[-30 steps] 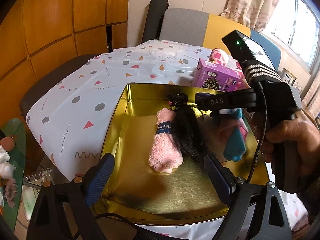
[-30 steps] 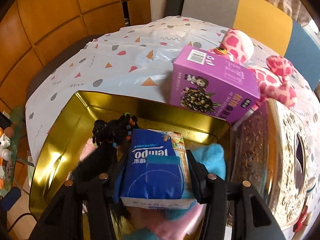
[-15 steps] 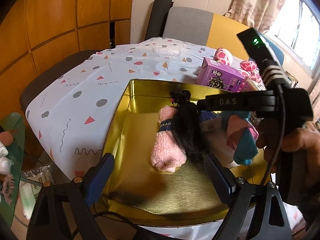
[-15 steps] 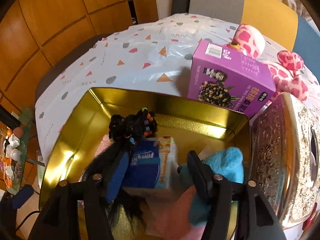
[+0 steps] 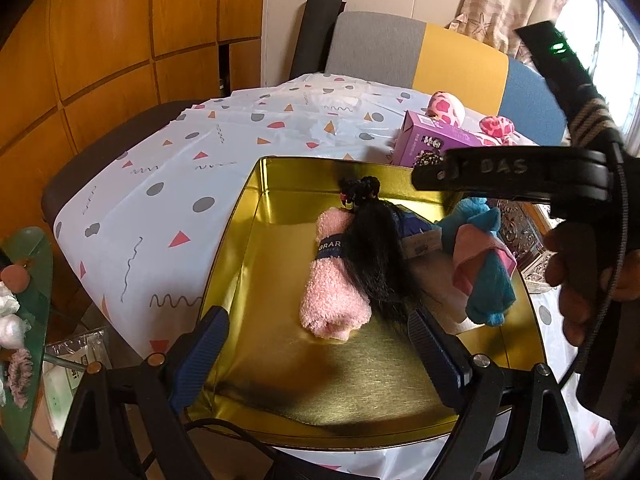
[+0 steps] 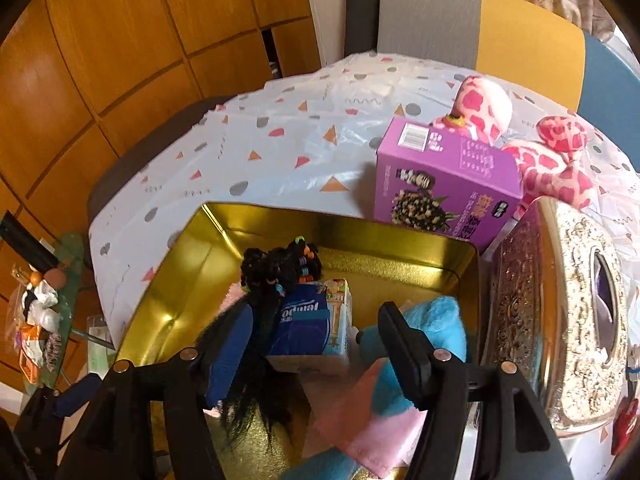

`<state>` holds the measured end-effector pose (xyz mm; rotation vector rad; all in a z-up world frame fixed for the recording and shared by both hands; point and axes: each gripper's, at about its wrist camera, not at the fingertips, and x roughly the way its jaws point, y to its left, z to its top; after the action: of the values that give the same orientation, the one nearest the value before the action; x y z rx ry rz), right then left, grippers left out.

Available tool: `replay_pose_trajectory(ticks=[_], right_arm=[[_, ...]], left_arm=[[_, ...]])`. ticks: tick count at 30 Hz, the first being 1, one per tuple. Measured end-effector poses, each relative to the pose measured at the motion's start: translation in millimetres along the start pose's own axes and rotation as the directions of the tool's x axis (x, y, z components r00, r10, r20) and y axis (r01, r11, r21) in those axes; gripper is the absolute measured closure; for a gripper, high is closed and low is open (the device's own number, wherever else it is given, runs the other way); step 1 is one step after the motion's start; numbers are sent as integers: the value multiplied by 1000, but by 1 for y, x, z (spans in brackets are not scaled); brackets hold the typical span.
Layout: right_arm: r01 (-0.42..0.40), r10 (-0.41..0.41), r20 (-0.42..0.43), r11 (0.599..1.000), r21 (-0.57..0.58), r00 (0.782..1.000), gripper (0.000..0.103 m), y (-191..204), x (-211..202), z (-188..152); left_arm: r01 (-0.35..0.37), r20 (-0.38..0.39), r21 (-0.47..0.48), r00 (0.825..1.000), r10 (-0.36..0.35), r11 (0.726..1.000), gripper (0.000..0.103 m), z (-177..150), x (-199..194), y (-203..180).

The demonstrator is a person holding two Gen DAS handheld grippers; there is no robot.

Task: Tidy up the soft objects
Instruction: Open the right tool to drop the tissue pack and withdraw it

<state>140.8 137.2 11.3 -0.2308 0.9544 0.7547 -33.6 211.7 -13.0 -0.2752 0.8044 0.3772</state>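
Observation:
A gold tin holds a rolled pink towel, a black hairpiece with coloured bands, a blue tissue pack and a blue-and-pink cloth. My right gripper hovers over the tin, open. The tissue pack lies below its fingers, with a gap on each side and no pad touching it. In the left wrist view the right gripper's black body hangs above the cloth, held by a hand. My left gripper stands open at the tin's near rim and holds nothing.
A purple box stands just behind the tin, with a pink spotted plush beyond it. An ornate silver tin sits against the gold tin's right side. The patterned tablecloth stretches left and back. A glass side table is low left.
The right gripper's jaws spread and let go of the tissue pack, which now lies in the tin beside the hairpiece. That gripper rose and drew back. The left gripper stayed still.

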Motion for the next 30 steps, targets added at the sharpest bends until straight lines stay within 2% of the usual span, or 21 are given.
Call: replay_pose_trajectory(ticks=[8, 18, 23, 30], right_arm=[[-15, 14, 95, 1000, 10, 995, 37, -10, -44, -9], [-7, -1, 184, 999, 46, 983, 37, -53, -106, -39], [19, -40, 214, 995, 100, 976, 37, -87, -136, -59], [104, -164, 230, 962, 253, 959, 37, -157, -173, -93]], left_arm=[[5, 17, -4, 1000, -5, 1000, 11, 2, -5, 1], [3, 22, 50, 1000, -4, 999, 12, 3, -9, -16], [25, 42, 98, 999, -29, 995, 11, 7, -17, -34], [74, 68, 221, 993, -91, 973, 11, 6, -32, -74]])
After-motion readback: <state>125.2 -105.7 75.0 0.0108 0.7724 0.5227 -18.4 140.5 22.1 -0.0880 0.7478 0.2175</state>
